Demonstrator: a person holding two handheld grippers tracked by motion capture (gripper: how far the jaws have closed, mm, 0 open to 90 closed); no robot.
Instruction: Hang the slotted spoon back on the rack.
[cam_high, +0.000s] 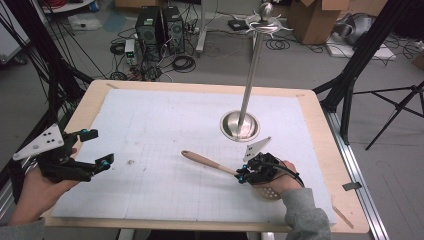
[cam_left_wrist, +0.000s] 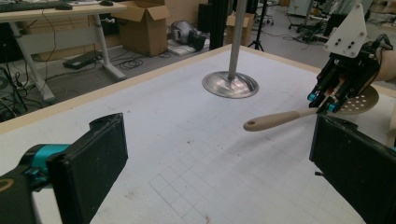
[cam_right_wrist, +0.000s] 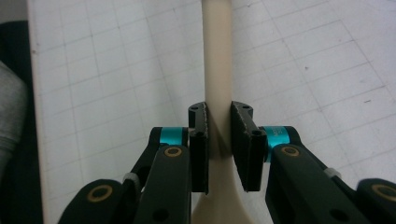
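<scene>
On the near right part of a white gridded table mat (cam_high: 165, 125), the right gripper (cam_high: 242, 176) is clamped on a beige slotted spoon (cam_high: 210, 163). Its 2 jaws are nearly closed and press on either side of the handle, just above where the handle widens into the bowl. The right gripper view shows the pads squeezing the slotted spoon (cam_right_wrist: 218, 70) on both flanks. The perforated bowl lies under the hand at the near right, partly hidden.

The spoon's long axis runs diagonally across the mat. The handle tip, which has a small hanging hole, points toward the far left, and the bowl points toward the near right. In the left gripper view the slotted spoon (cam_left_wrist: 275, 120) appears to be raised a little off the mat, close to level, though its height is hard to judge.

The spoon looks light, stiff and smooth, probably plastic or silicone, so it may turn between the pads. A hold near the neck, as here, seems best for keeping the bowl steady.

The left gripper (cam_high: 97, 149) hovers at the near left edge of the mat, well apart from the spoon, with its 2 jaws wide apart and empty.

A tall metal utensil stand (cam_high: 240, 125) with a round base and hooks at its top rises at the far right, near the spoon.
</scene>
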